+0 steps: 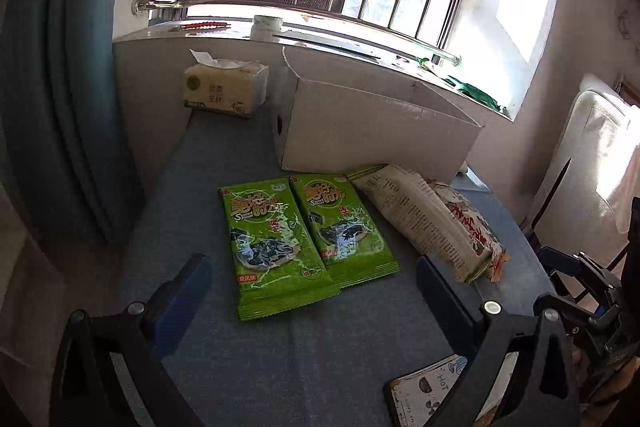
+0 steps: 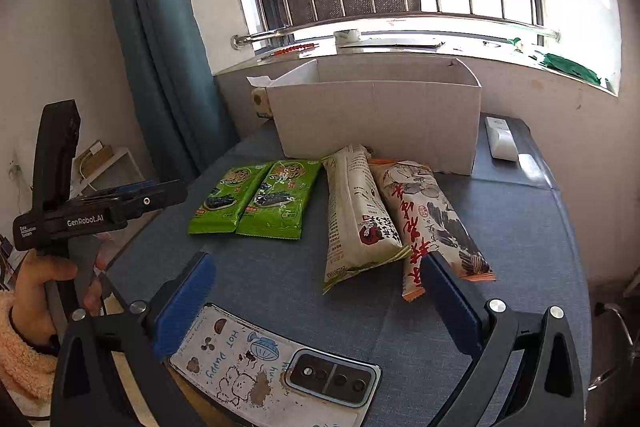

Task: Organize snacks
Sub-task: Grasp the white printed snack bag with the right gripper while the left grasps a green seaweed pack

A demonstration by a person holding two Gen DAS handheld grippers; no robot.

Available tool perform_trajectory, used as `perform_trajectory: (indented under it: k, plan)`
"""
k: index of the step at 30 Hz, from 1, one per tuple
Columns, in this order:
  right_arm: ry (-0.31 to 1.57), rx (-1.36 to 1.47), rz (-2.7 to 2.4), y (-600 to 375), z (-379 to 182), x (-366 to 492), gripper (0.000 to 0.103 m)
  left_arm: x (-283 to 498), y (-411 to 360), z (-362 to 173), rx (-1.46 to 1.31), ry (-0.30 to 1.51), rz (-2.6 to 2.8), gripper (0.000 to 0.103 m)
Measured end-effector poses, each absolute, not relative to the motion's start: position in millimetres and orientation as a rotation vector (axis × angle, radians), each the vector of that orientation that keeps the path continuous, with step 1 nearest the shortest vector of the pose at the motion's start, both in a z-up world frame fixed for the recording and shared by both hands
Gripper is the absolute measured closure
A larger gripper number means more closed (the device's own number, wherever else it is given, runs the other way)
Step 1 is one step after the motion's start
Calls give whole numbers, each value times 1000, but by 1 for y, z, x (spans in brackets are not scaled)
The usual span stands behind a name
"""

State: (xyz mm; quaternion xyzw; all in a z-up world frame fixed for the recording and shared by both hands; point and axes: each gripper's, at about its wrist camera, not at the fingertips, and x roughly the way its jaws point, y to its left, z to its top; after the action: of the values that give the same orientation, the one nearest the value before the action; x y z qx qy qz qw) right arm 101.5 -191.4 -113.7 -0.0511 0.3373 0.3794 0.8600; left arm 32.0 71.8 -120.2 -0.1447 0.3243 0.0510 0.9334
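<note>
Two green seaweed packets [image 1: 276,247] [image 1: 344,223] lie flat side by side on the blue-grey tabletop [image 1: 304,359], just ahead of my open left gripper [image 1: 314,287]. To their right lie a beige snack bag [image 1: 416,215] and an orange-trimmed white bag [image 1: 476,227]. In the right wrist view the green packets [image 2: 224,199] [image 2: 280,199] are at left, while the beige bag [image 2: 356,215] and the orange-trimmed bag [image 2: 432,223] lie ahead of my open right gripper [image 2: 318,291]. Its right finger [image 2: 448,295] is close to the orange-trimmed bag's near end. Neither gripper holds anything.
An open cardboard box [image 2: 376,115] stands behind the snacks, below the window sill. A tissue pack [image 1: 224,87] sits left of the box and a white remote [image 2: 500,139] right of it. A phone in a printed case [image 2: 272,367] lies under the right gripper. A hand [image 2: 40,287] holds the left gripper [image 2: 168,193].
</note>
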Motion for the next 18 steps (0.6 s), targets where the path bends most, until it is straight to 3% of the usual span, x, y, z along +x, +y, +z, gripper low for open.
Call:
perform_trajectory:
  k: [11,18]
  plan:
    - [757,-218,856,-134,-119,152,0,26,86,-122,-337,637,154,0]
    - [931,-253,854,-92,-153,202,0,18,103,-130,-370,650,196,0]
